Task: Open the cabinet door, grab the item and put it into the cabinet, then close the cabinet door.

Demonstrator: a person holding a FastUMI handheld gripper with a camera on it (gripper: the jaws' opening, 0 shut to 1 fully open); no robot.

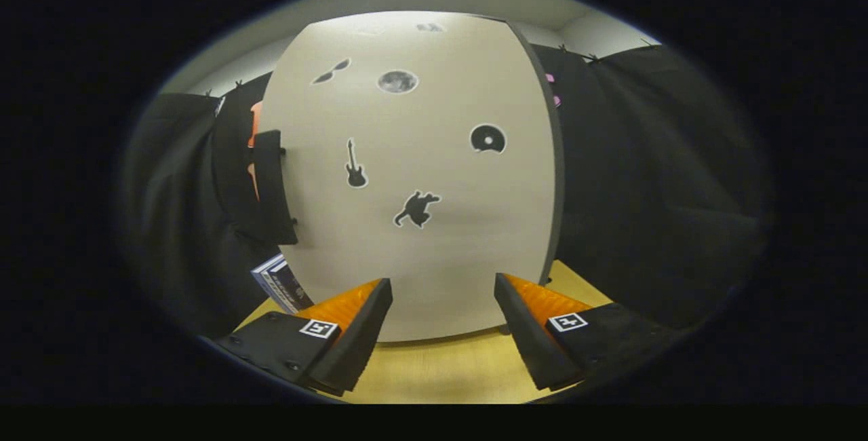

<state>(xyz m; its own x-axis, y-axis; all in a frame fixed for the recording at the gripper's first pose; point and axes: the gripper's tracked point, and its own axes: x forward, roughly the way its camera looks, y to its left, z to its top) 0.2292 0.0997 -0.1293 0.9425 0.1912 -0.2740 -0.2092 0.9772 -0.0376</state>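
While the hand-held gripper (442, 322) hovers with fingers apart and empty before the shut cabinet door (413, 176), the item (279, 285) lies on the table (434, 366) left of it; any pull belongs on the dark handle (274, 186), this fits start or finish

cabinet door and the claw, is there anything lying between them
Nothing: in the gripper view a bare strip of wooden tabletop separates the open claw from the shut cabinet door. The boxed item sits off to the left.
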